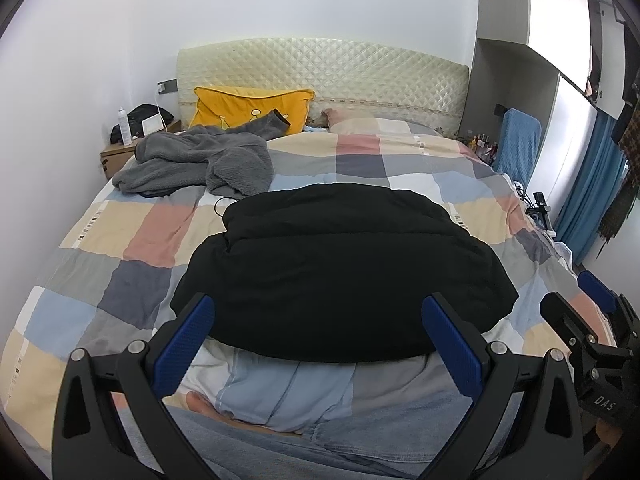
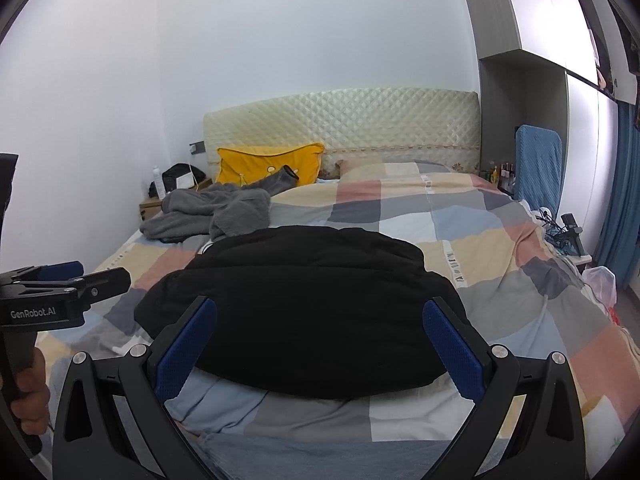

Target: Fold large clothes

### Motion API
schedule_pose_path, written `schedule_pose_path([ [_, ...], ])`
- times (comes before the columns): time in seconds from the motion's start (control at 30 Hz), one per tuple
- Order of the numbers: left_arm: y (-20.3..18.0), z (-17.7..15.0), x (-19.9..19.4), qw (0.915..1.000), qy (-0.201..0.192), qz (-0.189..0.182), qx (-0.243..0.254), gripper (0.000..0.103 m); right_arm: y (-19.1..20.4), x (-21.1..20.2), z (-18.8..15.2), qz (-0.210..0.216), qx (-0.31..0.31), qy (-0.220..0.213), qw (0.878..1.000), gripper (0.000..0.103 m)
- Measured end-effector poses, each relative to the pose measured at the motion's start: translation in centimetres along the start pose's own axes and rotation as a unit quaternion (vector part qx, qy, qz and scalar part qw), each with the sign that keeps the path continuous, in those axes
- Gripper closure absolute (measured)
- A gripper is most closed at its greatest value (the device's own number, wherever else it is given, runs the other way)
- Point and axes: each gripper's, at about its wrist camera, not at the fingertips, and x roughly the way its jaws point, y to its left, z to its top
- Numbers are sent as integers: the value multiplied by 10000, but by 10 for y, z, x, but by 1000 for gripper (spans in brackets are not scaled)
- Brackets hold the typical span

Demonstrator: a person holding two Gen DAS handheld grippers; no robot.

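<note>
- The left gripper [image 1: 318,340] has its two blue-padded fingers [image 1: 182,344] spread wide apart, holding nothing; they hang over the near edge of the bed, just short of the black coat.
- The right gripper [image 2: 320,344] is likewise spread wide and holds nothing, its fingers [image 2: 454,350] framing the near hem of the same coat without touching it.
- Each tool shows in the other's view: the right one at the right edge [image 1: 588,340], the left one at the left edge [image 2: 52,292] (a hand [image 2: 30,392] grips its handle there).
- The black coat [image 1: 340,276] lies folded into a puffy, roughly rectangular bundle in the middle of the bed, nearer the foot, resting flat on the checked quilt [image 1: 120,240].
- Beyond it, toward the left of the bed's head, a grey fleece garment [image 1: 200,160] lies crumpled (one sleeve reaches up onto the yellow pillow [image 1: 248,106]).
- The pillow leans against the cream quilted headboard [image 1: 360,76].
- A blue towel [image 1: 518,146] hangs beside the bed on the right, with blue curtains [image 1: 588,184] farther right.
- A small bedside table [image 1: 116,156] stands at the left, with a spray can on it.
</note>
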Motion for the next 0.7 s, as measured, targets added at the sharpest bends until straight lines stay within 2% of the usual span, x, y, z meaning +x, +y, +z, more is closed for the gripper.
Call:
schedule_pose_path([
  [0.27, 0, 0, 0, 10000, -9, -11, 5, 0, 1, -1, 0, -61, 7, 11, 10000, 0],
  [0.6, 2, 1, -5, 9997, -77, 235, 47, 0, 2, 1, 2, -85, 9, 70, 9999, 0],
  [0.7, 4, 1, -5, 9998, -61, 190, 4, 0, 2, 2, 3, -90, 29, 80, 9999, 0],
])
